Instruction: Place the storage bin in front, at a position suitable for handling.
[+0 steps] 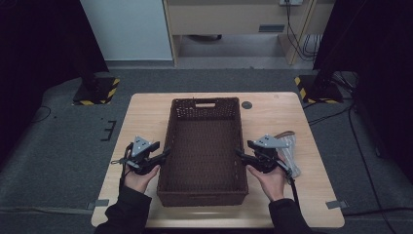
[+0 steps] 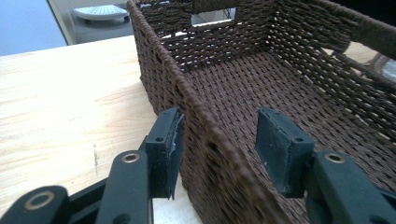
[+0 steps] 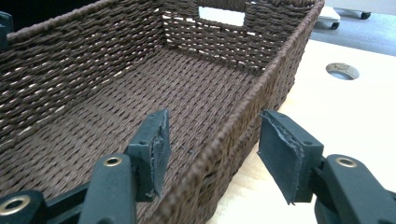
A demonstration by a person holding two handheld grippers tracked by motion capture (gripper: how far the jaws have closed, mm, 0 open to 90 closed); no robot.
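A dark brown woven basket (image 1: 204, 105) lies lengthwise in the middle of the table, with nothing in it. My left gripper (image 1: 165, 154) is at its left long wall, a hand behind it. In the left gripper view the jaws (image 2: 219, 140) straddle that wall (image 2: 205, 130). The outer pad (image 2: 169, 149) lies close against the weave and the inner pad (image 2: 280, 144) stands well apart, so the gripper is open. My right gripper (image 1: 239, 154) straddles the right long wall (image 3: 233, 135). Its jaws (image 3: 212, 140) are open, with a gap on both sides.
The wooden table (image 1: 146, 112) has a round cable hole (image 1: 247, 105) behind the basket's far right corner. A pale packet with a brown strap (image 1: 288, 146) lies just right of my right hand. Striped stand bases (image 1: 100, 92) rest on the floor beyond the table.
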